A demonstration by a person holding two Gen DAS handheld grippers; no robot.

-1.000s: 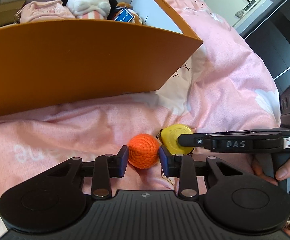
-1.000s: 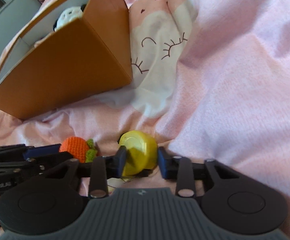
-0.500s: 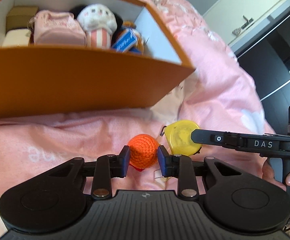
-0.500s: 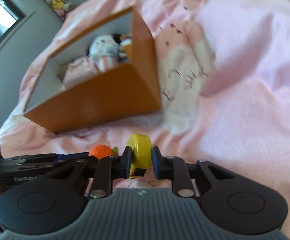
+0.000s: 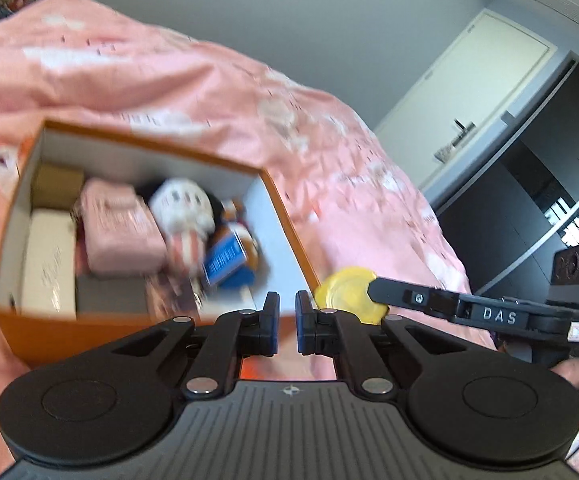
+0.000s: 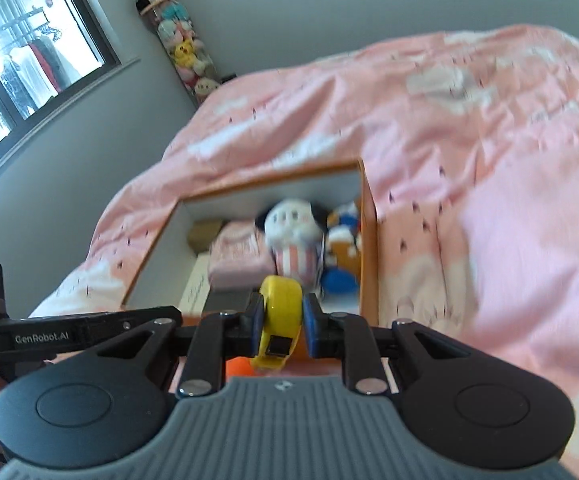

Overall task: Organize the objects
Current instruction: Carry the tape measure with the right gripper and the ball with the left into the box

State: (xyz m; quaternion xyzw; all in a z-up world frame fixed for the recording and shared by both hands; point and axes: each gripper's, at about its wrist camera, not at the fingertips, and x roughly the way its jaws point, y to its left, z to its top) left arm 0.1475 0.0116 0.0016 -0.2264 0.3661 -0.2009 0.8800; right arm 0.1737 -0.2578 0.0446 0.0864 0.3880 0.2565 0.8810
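Right wrist view: the right tongs (image 6: 280, 317) clamped the yellow tape measure (image 6: 279, 312) just before the orange box (image 6: 369, 240) on the bed (image 6: 469, 140). The left tongs (image 5: 287, 322) had just closed, nothing visibly between them.

Yellow tape measure (image 6: 280, 307) — edge-on, aloft before orange box (image 5: 285, 216).

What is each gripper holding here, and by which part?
The right gripper clamps the yellow tape measure across its flat sides. The left gripper is shut with nothing visible between its pads.
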